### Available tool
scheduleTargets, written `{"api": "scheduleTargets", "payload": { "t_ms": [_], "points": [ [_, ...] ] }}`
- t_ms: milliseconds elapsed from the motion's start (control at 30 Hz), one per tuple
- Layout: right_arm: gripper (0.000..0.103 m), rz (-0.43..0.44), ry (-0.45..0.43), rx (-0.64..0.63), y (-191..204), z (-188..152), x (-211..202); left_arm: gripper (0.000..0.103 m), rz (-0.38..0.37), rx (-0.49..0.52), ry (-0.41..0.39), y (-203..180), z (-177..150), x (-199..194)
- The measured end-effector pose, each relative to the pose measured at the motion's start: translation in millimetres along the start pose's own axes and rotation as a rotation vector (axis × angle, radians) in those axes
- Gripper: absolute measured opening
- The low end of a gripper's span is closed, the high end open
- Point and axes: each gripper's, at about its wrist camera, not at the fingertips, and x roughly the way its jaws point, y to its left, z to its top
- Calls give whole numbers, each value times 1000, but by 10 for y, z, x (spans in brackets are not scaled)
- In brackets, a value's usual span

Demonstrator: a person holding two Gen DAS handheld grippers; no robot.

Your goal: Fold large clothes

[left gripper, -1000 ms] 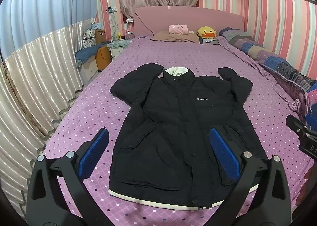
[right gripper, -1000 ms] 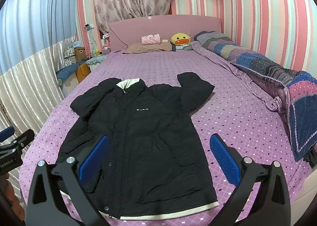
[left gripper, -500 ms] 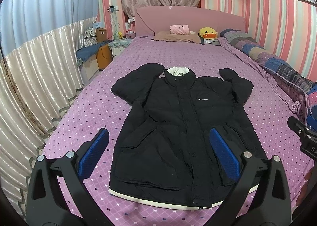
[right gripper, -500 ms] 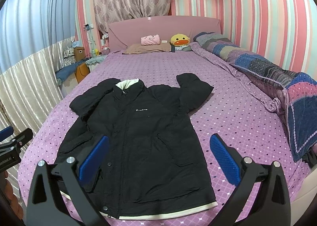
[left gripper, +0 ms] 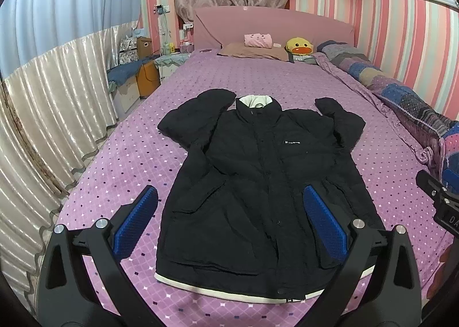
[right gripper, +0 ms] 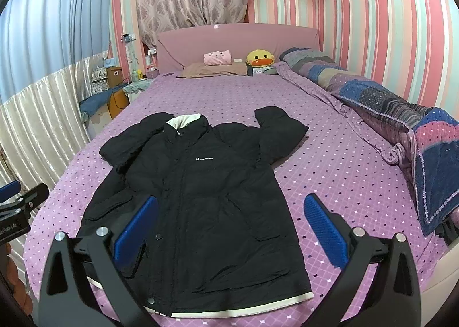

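- Black jacket (left gripper: 264,192) lies face up & flat on the purple bedspread (left gripper: 137,155), collar toward the headboard (left gripper: 272,25), hem toward the cams. Prob laid out like this so every edge is reachable for folding; no fold made yet.
- Both sleeves bent upward beside the collar, not spread out to the sides. Left-view sleeve (left gripper: 198,117) is bulkier, the other (left gripper: 341,123) narrower. They'll likely need bringing across the chest first.
- Left gripper (left gripper: 228,218) hovers above the hem area, jaws wide apart, holding nothing. Blue pads (left gripper: 134,222) frame the lower body of the coat, w/ one pad over bare bedspread.
- Right gripper (right gripper: 229,226) same: jaws spread, empty, above the jacket's lower right side; its outer pad sits over bedspread. Each tool also shows at the edge of the other's view, so the two are side by side at the foot of the bed. Reads as a ready pose before a first grab.
- Jacket looks: puffy, padded, long cut; cream lining at collar (left gripper: 255,101), cream band along hem (left gripper: 229,294), small white chest logo (right gripper: 204,159), front closed, flap pockets low down. Fabric wrinkled, thick, so folds will prob spring back.
- Pillow (left gripper: 252,51), pink plush & yellow duck plush (left gripper: 299,46) near headboard, rolled quilt (right gripper: 373,103) along the right edge; all well apart from the jacket.
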Motion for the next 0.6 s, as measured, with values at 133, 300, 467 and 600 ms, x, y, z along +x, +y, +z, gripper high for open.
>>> {"api": "scheduleTargets", "payload": {
  "t_ms": [133,300,467,600],
  "points": [
    [101,5,1,3,-5,3,1,100,2,-3,0,7,-3,3],
    [101,5,2,1,-11,8,9,100,2,-3,0,-1,-14,-5],
    [101,2,3,1,-8,5,20,100,7,-3,5,-4,-29,-4],
    [101,-4,9,2,-15,-14,50,100,9,-4,12,15,-34,19]
  ]
}}
